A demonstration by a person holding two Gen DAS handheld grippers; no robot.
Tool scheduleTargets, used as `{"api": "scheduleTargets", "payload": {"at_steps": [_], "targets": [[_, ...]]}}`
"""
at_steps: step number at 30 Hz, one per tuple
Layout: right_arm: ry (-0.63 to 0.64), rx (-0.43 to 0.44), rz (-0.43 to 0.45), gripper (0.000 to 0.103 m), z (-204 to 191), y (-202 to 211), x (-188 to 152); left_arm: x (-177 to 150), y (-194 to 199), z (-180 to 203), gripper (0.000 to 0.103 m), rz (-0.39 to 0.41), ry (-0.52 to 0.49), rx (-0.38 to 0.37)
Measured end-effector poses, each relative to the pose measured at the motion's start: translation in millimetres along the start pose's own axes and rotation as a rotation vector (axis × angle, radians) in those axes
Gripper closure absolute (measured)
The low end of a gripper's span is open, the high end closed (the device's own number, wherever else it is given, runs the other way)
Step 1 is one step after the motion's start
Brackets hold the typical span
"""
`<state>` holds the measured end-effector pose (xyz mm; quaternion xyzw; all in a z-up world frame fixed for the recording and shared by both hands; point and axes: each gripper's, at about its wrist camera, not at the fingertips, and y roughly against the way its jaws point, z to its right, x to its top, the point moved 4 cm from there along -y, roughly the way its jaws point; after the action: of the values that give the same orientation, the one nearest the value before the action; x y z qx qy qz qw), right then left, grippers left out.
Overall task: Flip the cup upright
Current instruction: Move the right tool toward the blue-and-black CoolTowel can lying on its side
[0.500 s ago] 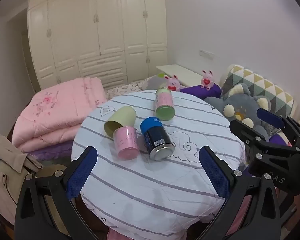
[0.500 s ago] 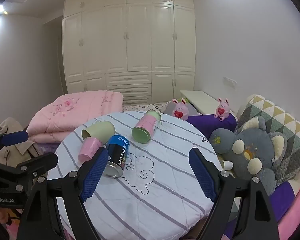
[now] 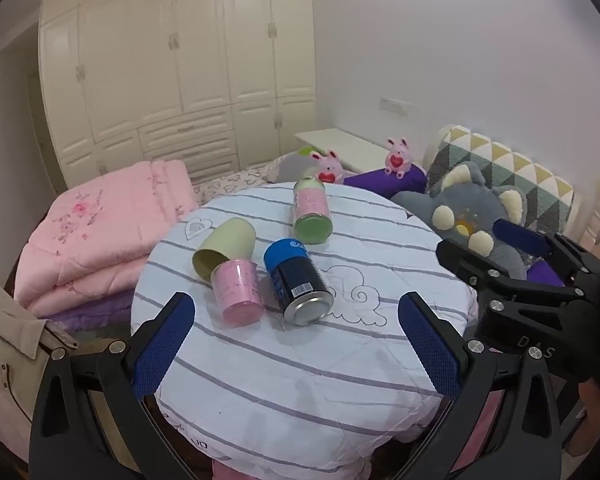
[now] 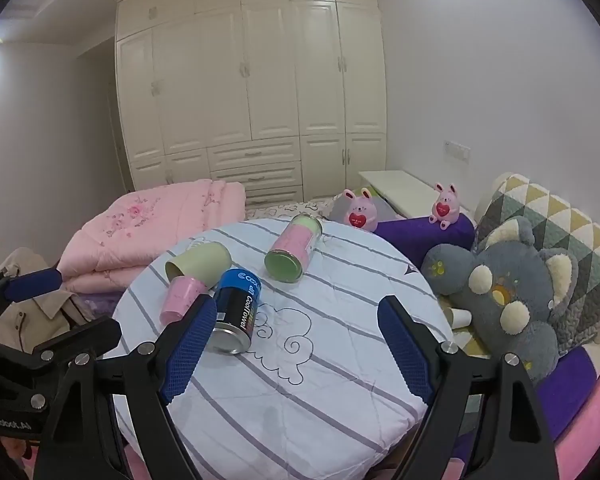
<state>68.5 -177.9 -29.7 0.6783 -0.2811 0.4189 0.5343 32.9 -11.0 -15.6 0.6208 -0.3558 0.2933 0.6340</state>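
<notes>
You have four containers lying on their sides on the round table (image 3: pixel 340 380): two cups and two cans. The pale green cup (image 3: pixel 225 249) lies toward the far left of the cloth with its open mouth turned to the left edge. The pink cup (image 3: pixel 238 291) lies just in front of it, touching it, with its base toward you. Just right of the pink cup is the dark blue can (image 3: pixel 298 283), its metal end facing you. Farther back, apart from the other three, lies the pink-and-green can (image 3: pixel 311 211).

Behind the table you can count two pink toy rabbits (image 4: pixel 359 213), one grey plush animal (image 4: pixel 508 292) on the right, and one folded pink quilt (image 3: pixel 100 232) on the left.

Your left gripper (image 3: pixel 296 344) hangs over the near edge of the table with its blue pads spread wide; it holds nothing and touches nothing. Your right gripper (image 4: pixel 296 348) is likewise spread wide and empty, above the near half of the cloth. In the right wrist view its left pad overlaps the dark blue can and the pink cup, but whether it touches them cannot be told.
</notes>
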Motion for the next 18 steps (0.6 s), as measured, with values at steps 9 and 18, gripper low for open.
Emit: {"api": "scheduleTargets", "payload": {"at_steps": [9, 18], "targets": [[-0.01, 0.023, -0.039, 0.019, -3.6, -16.8, 5.3, 15.0, -16.4, -5.1, 0.0, -0.004, 0.031, -0.036], [-0.04, 0.033, -0.041, 0.019, -4.3, -31.6, 20.5, 22.6, -22.9, -24.3, 0.0, -0.012, 0.017, 0.001]]}}
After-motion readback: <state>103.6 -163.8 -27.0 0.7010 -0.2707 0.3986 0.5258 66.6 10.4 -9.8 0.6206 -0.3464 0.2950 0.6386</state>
